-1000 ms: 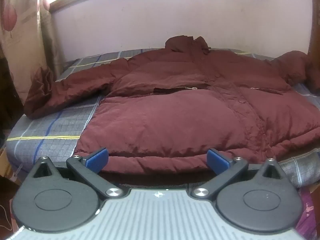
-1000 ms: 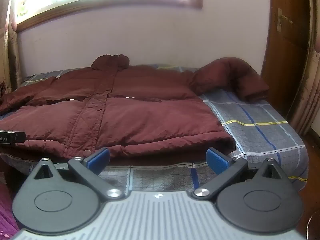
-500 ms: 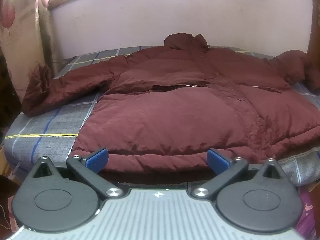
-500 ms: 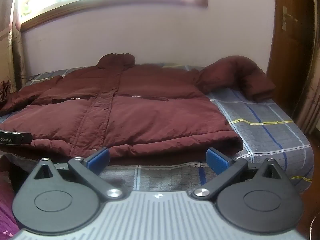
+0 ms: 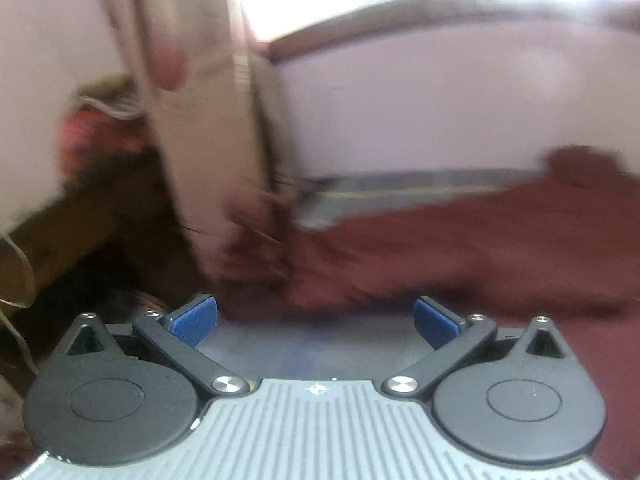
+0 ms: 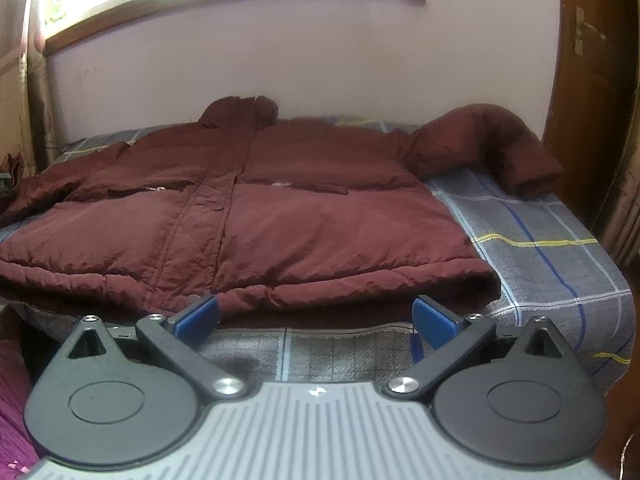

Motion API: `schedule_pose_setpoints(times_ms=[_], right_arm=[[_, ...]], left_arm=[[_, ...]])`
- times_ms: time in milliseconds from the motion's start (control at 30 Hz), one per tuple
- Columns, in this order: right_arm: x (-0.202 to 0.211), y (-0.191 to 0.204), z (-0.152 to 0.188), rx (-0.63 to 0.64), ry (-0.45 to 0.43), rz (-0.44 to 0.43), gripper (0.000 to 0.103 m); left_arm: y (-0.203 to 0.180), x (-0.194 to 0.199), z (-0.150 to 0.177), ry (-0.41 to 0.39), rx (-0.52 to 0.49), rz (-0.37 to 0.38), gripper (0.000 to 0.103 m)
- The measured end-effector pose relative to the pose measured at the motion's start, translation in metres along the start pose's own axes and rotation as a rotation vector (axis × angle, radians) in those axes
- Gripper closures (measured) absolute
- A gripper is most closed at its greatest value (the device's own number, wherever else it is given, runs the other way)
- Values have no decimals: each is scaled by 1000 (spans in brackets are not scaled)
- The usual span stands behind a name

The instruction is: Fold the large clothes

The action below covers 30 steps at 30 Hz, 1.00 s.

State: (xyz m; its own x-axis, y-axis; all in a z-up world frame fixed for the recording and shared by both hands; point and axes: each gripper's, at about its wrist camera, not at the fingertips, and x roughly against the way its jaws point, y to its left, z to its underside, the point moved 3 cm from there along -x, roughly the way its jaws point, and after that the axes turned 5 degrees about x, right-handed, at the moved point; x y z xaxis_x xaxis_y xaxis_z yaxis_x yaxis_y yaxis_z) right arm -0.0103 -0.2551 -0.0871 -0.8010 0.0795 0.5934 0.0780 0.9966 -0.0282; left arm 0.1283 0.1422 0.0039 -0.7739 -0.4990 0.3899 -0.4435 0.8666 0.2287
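Observation:
A large maroon padded jacket (image 6: 256,216) lies flat, front up, on a bed with a grey plaid sheet (image 6: 552,248). Its right sleeve (image 6: 492,140) bends up near the door. My right gripper (image 6: 316,318) is open and empty, just in front of the jacket's bottom hem. The left wrist view is blurred by motion. There the jacket (image 5: 480,240) fills the right side and its left sleeve cuff (image 5: 256,248) lies ahead of my left gripper (image 5: 316,320), which is open and empty.
A beige curtain (image 5: 192,100) hangs at the bed's left end, with dark furniture (image 5: 88,220) beside it. A wooden door (image 6: 592,60) stands right of the bed. A pale wall and window run behind the bed. Purple cloth (image 6: 12,420) lies at lower left.
My left gripper has swung fast to the left, from facing the jacket's hem to facing the left sleeve cuff and curtain. My right gripper has moved slightly closer to the hem.

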Motion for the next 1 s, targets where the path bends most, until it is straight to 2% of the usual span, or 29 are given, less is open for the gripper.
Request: schedule_pose_setpoints(times_ms=[133, 233, 300, 333, 433, 533, 600, 633, 700, 800, 900, 1000], right_arm=[[-7, 5, -2, 7, 23, -3, 0], [-13, 8, -4, 18, 36, 5, 0], [-16, 9, -6, 24, 46, 10, 0], [-17, 9, -6, 25, 50, 13, 0], [-19, 8, -9, 20, 55, 22, 0], [-24, 5, -10, 8, 64, 18, 0], [-28, 3, -11, 1, 66, 12, 0], [-29, 3, -12, -4, 66, 9, 0], [-32, 2, -13, -15, 63, 0, 0], [-32, 4, -15, -19, 55, -13, 0], [-32, 8, -17, -1, 51, -17, 0], [-30, 10, -18, 11, 46, -13, 0]], left_arm=[[3, -72, -14, -27, -76, -188, 0], [-3, -115, -15, -36, -178, -270, 0], [1, -148, -11, 6, -226, -312, 0], [8, -160, -11, 31, -218, -318, 0], [48, -176, -20, 91, -92, -381, 0], [107, -175, -35, 138, 107, -512, 0], [145, -166, -40, 176, 228, -526, 0], [156, -158, -43, 166, 249, -539, 2], [164, -135, -47, 107, 230, -523, 3], [149, -85, -50, -36, 139, -477, 0], [114, -39, -50, -131, 51, -362, 0], [73, 7, -45, -145, 25, -195, 0]])
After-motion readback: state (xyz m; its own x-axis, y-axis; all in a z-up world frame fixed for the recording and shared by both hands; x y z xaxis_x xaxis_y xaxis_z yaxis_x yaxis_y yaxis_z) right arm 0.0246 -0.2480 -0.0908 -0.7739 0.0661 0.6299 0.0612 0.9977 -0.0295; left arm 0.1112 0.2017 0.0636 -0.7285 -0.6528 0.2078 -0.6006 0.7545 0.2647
